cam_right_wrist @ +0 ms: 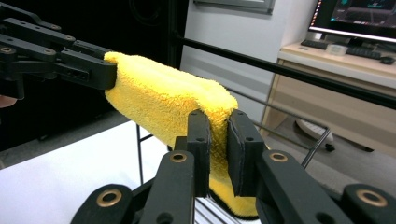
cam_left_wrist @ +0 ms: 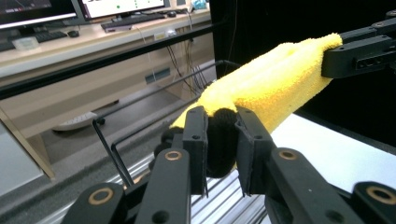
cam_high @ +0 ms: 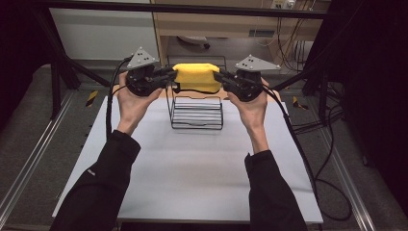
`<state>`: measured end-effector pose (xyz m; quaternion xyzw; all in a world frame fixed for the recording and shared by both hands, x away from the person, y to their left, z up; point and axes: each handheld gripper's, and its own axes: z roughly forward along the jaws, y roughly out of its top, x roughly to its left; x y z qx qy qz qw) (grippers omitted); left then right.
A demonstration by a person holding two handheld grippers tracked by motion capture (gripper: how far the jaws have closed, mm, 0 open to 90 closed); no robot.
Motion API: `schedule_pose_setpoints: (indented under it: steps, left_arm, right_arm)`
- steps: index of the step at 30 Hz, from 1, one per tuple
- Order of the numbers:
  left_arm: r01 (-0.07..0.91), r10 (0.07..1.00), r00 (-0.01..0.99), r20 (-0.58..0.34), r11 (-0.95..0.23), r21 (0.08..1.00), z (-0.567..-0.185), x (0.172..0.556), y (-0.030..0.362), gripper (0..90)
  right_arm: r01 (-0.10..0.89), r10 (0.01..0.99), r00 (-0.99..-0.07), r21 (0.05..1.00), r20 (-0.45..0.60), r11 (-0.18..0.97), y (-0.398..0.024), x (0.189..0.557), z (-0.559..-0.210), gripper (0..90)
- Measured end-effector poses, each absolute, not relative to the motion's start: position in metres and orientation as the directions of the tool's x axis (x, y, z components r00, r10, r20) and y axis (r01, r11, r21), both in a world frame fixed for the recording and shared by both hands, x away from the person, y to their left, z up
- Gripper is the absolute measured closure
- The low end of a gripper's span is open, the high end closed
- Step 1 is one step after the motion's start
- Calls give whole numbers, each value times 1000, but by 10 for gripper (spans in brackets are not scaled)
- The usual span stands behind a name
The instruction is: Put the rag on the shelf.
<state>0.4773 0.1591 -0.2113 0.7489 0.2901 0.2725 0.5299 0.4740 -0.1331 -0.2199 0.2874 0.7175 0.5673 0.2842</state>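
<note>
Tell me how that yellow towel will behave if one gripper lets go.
The yellow towel looks soft terry and drapes between the left gripper and right gripper, so it would likely flop down. It probably weighs little. Its nap should resist slipping from the remaining jaws.

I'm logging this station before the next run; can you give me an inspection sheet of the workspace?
Surface: white table, bare in front.
Job's things: folded yellow towel held above black wire rack.
Clutter: nothing seen.
Grippers: left tool and right tool each clamp one towel end.
Cables: black cables trail off the table's right side; another runs along the left forearm.
Surroundings: desk with monitors beyond; dark frame bars.
</note>
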Motion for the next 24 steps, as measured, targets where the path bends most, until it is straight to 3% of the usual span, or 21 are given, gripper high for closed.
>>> schedule_pose_setpoints:
  steps: [7, 11, 21, 24]
  left_arm:
    - [168, 716, 695, 69, -255, 952, -196, 473, 166, 655]
    - [171, 730, 682, 40, -213, 962, -179, 475, 171, 647]
    - [303, 720, 693, -31, -252, 919, -192, 497, 162, 874]
    - [316, 708, 705, -38, -265, 911, -199, 497, 160, 898]
  right_arm:
    - [94, 724, -685, 976, -81, 198, -135, 472, -223, 810]
    - [87, 713, -695, 973, -94, 213, -135, 471, -226, 810]
    - [79, 696, -708, 965, -122, 249, -136, 467, -231, 801]
    - [83, 690, -712, 961, -127, 262, -137, 466, -233, 792]
